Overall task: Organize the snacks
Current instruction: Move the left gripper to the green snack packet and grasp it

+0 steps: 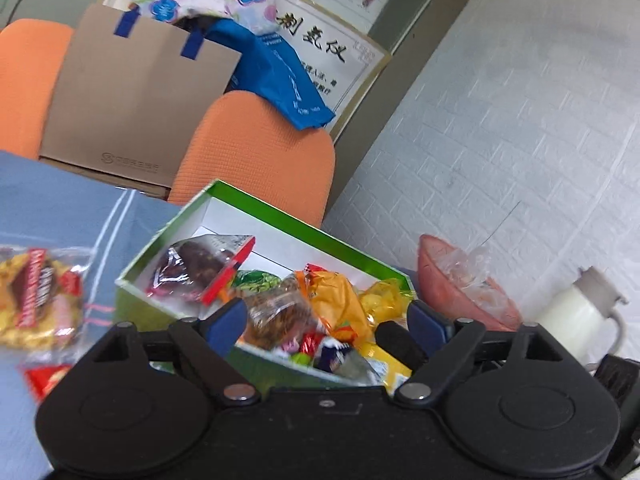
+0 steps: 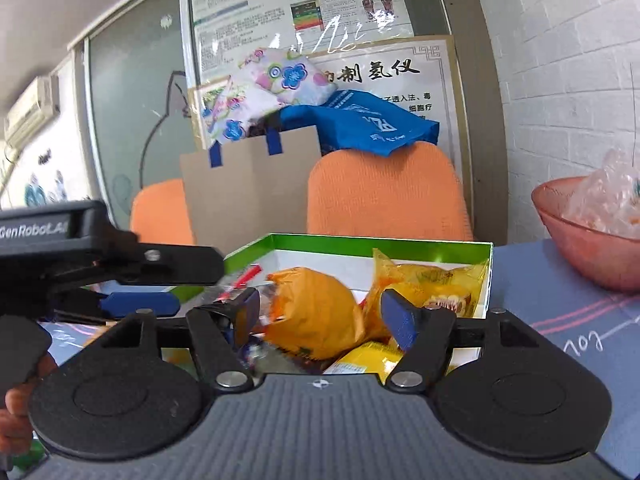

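Both grippers, the left gripper point(image 1: 324, 320) and right gripper point(image 2: 320, 316), hung with jaws spread and empty over the green box point(image 1: 280, 216) heaped with snack packets point(image 1: 336, 300), seemingly ready to sort, while one yellow packet point(image 1: 36, 300) lay outside on the blue cloth point(image 1: 60, 208).

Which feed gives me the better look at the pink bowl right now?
The left wrist view: the pink bowl shows nearly whole, tilted, beyond the green box, with crumpled clear plastic inside. The right wrist view catches only part of it, cut off at the frame's right edge, though the plastic shows there too.
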The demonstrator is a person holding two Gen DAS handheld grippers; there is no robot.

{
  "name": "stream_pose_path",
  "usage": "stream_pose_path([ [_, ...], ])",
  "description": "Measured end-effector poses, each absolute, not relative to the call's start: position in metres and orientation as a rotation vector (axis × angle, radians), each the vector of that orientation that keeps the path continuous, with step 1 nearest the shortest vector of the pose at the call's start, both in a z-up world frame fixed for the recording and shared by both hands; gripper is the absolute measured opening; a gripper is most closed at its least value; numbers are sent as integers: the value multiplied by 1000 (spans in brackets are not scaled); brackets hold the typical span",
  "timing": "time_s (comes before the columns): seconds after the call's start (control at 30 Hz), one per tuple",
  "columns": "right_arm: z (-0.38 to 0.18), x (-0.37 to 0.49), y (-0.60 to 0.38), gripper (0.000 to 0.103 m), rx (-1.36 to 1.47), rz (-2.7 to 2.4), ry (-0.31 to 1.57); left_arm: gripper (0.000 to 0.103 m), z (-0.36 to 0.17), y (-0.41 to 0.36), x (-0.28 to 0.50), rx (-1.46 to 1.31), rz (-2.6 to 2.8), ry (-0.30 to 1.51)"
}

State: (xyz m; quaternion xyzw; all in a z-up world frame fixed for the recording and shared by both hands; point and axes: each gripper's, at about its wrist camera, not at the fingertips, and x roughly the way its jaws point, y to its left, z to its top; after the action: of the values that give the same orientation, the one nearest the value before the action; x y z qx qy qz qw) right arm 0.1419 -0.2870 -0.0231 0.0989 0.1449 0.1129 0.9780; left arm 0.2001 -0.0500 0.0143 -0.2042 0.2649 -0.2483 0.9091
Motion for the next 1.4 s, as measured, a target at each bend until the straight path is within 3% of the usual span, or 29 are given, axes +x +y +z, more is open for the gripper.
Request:
stream_pose_path([
  [0.27,-7,97,-263,103,199,405,314,103,20,2,125,-457,-437,551],
  [0.63,-27,77,-191,103,53,611,493,103,-7,95,54,-535,-247,566],
  [1.13,-41,51,-107,103,-94,847,593,103,-48,100,59,-616,-287,676],
  [1.2,-43,53,-103,100,-103,837,599,103,-49,98,60,-602,-290,671],
  [1.27,-44,56,-101,88,-97,835,610,103,-50,96,61,-590,-297,669],
  [1.3,-45,57,-101,83,-91,840,612,85,-52,95,62,-585,-298,674],
  [1.33,-45,57,-100,70,-88,838,614,69,-53,95,62,-579,-300,682],
  [1.37,-46,58,-100,67,-89,832,617,50,-55,94,63,-575,-306,691],
  [1.4,-47,58,-100,65,-92,819,613,52,-56,94,62,-581,-313,690],
])
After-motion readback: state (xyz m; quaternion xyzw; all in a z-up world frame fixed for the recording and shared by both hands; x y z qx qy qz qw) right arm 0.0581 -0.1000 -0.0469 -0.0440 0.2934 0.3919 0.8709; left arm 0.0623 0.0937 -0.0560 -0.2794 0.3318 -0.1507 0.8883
